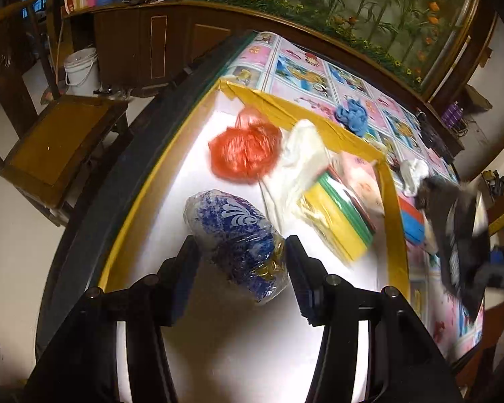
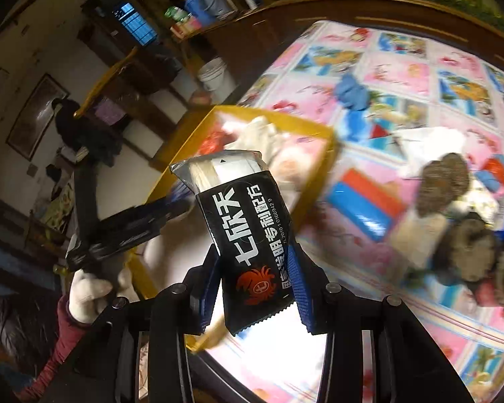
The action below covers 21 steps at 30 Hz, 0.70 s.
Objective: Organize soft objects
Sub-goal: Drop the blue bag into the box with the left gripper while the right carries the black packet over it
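Clamped in the right hand-held gripper (image 2: 257, 288), a black snack packet (image 2: 242, 221) hangs above the tabletop (image 2: 403, 77), not yet in the yellow-rimmed tray (image 1: 394, 208). Left hand-held gripper (image 1: 242, 262), half open, straddles a blue-patterned bag (image 1: 235, 235) there; whether it grips, I cannot tell. Blue cloth (image 1: 351, 114) and furry pieces (image 2: 443, 184) remain outside.

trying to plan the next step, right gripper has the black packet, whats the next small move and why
Probably carry the black packet over the yellow-edged tray and lower it there. The right gripper is shut on it above the patterned tablecloth, outside the tray, where the red bag and sponges already lie.
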Motion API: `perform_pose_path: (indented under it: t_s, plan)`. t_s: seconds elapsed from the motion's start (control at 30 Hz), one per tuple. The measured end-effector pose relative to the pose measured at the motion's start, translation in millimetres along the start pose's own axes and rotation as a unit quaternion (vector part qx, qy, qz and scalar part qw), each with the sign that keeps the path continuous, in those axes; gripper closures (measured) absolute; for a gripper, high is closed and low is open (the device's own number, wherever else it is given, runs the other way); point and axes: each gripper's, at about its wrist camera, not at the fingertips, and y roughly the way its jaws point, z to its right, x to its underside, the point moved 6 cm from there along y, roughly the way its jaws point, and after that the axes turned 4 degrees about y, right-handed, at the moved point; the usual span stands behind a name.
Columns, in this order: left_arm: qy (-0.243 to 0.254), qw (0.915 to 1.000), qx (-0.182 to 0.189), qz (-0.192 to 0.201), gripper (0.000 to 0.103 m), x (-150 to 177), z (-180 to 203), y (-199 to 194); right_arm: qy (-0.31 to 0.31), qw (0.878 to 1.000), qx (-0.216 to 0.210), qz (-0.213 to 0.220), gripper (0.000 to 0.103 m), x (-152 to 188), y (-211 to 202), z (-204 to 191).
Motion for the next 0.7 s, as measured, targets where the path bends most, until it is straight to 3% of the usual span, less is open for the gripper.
perform_pose_path:
  t_s: [0.1, 0.23, 0.47, 0.57, 0.63, 0.7]
  plan:
    - [-0.001, 0.9999, -0.014, 0.009, 0.049, -15.1, -6.8, 8.8, -0.004, 1.000, -0.002, -0.021, 0.064, -0.6, 26.2, -15.1]
    - [-0.044, 0.9988, 0.020, 0.004, 0.047, -25.0, -19.4, 15.8, -0.004, 0.999, 0.012, -0.036, 0.064, -9.7, 59.6, -23.8]
    - [-0.071, 0.9950, 0.058, 0.039, 0.047, -21.2, -30.5, -15.3, -0.005, 0.998, 0.034, -0.052, 0.064, -15.8, 95.2, -30.8]
    - [-0.075, 0.9934, 0.058, 0.064, 0.042, -18.8, -34.8, -35.4, -0.008, 0.998, 0.038, -0.054, 0.064, -14.6, 106.7, -37.0]
    - [-0.082, 0.9919, 0.061, 0.076, 0.040, -15.4, -37.1, -46.9, -0.010, 0.998, 0.032, -0.054, 0.062, -13.4, 110.9, -39.6]
    - [-0.084, 0.9910, 0.067, 0.080, 0.040, -11.5, -35.9, -54.9, -0.004, 0.998, 0.030, -0.048, 0.050, -13.5, 109.2, -39.6]
